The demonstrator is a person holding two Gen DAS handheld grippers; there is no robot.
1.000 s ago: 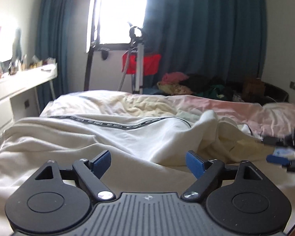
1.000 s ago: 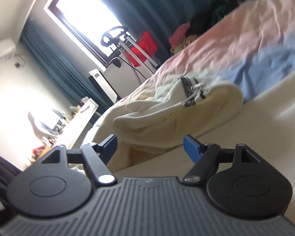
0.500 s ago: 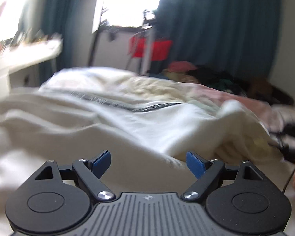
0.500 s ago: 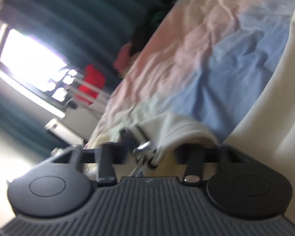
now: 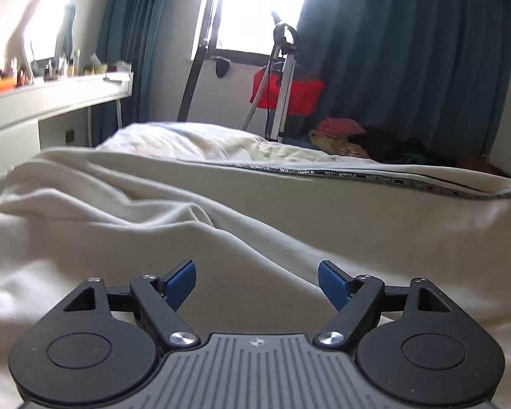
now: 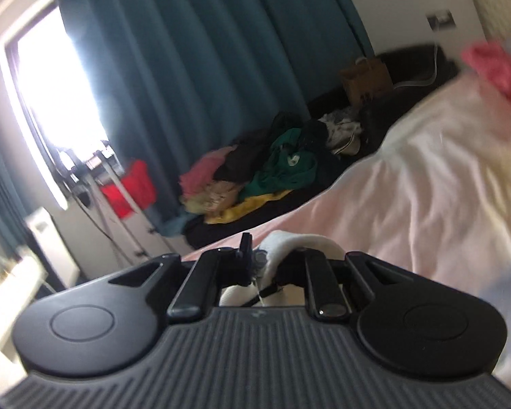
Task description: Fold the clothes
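Open air above cream garment [image 5: 221, 211] ahead; raised taut fold with black printed tape [image 5: 340, 173] crosses path. Tripod [image 5: 282, 81], clothes pile [image 6: 272, 170] crowd bed's far side.

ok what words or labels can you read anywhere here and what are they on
"NOT SIMPLE", repeated along the dark trim strip of the cream garment on the bed; the hyphen or dot between the words is unclear.
Dark marks on the brown paper bag by the curtain: too blurred to read.
Small emblem on each gripper's grey body: a symbol, no text.
Nothing else is legible.
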